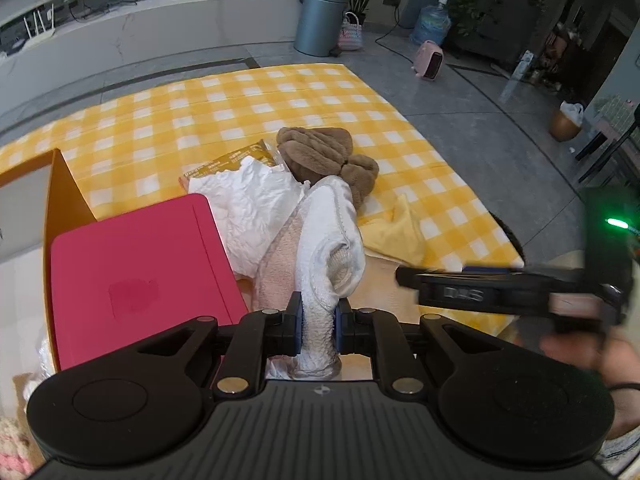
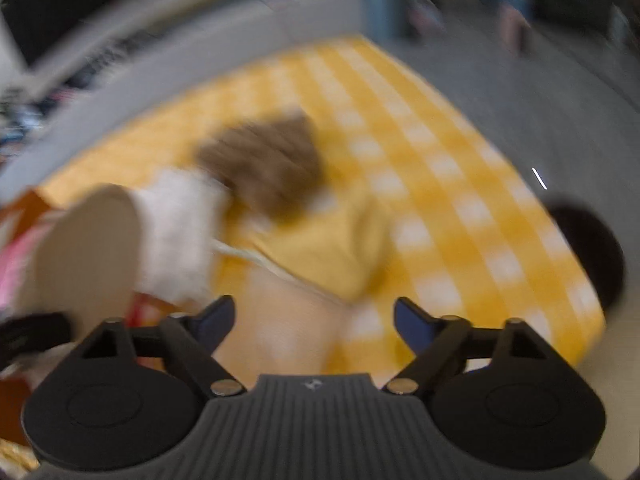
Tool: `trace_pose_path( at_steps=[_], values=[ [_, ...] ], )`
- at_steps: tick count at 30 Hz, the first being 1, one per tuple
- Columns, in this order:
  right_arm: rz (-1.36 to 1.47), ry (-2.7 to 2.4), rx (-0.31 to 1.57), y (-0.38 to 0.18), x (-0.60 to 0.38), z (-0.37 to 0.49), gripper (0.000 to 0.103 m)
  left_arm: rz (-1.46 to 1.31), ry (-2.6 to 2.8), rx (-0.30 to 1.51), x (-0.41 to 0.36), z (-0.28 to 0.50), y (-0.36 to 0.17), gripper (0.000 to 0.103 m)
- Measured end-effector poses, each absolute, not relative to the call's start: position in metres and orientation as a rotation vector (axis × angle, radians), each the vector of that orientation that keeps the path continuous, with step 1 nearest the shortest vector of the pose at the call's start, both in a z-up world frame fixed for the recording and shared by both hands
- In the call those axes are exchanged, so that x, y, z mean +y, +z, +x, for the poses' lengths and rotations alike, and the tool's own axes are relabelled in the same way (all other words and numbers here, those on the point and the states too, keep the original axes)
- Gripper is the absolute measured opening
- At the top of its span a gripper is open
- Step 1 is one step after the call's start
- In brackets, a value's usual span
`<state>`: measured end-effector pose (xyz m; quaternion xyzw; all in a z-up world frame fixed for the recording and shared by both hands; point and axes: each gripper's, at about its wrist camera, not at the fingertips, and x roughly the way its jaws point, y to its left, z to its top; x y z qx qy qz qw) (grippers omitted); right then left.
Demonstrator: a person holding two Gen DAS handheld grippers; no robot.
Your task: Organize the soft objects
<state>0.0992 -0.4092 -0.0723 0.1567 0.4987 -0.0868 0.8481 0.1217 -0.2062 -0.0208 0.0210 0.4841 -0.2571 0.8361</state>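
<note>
towel (image 1: 320, 280) runs lengthwise straight out from the left gripper (image 1: 318, 322), whose jaws pinch its near end, lifted beside the red lid (image 1: 140, 264), while the right gripper (image 2: 314, 316), jaws wide and empty, hangs nearer the yellow cloth (image 2: 332, 248)
</note>
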Motion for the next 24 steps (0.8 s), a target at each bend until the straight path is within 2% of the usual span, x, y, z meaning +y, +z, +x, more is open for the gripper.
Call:
trace_pose_path(
  at_steps=[6,12,18,21,24],
  values=[
    [0.331,-0.177,1.208,-0.108,-0.391,0.113,0.091,0.001,-0.576,1.03,-0.195,0.118,-0.021,0.017],
    [0.303,-0.156,1.182,-0.111,-0.365,0.121,0.094,-0.074,-0.589,1.01,-0.174,0.117,-0.019,0.017],
    [0.088,-0.117,1.187,-0.117,-0.335,0.13,0.093,-0.114,-0.604,1.024,-0.16,0.12,-0.016,0.017],
    [0.059,-0.095,1.158,-0.115,-0.331,0.128,0.08,-0.076,-0.584,1.005,-0.159,0.118,-0.013,0.017],
    [0.062,-0.08,1.122,-0.108,-0.331,0.123,0.049,-0.088,-0.59,1.014,-0.156,0.118,-0.013,0.017]
  ],
)
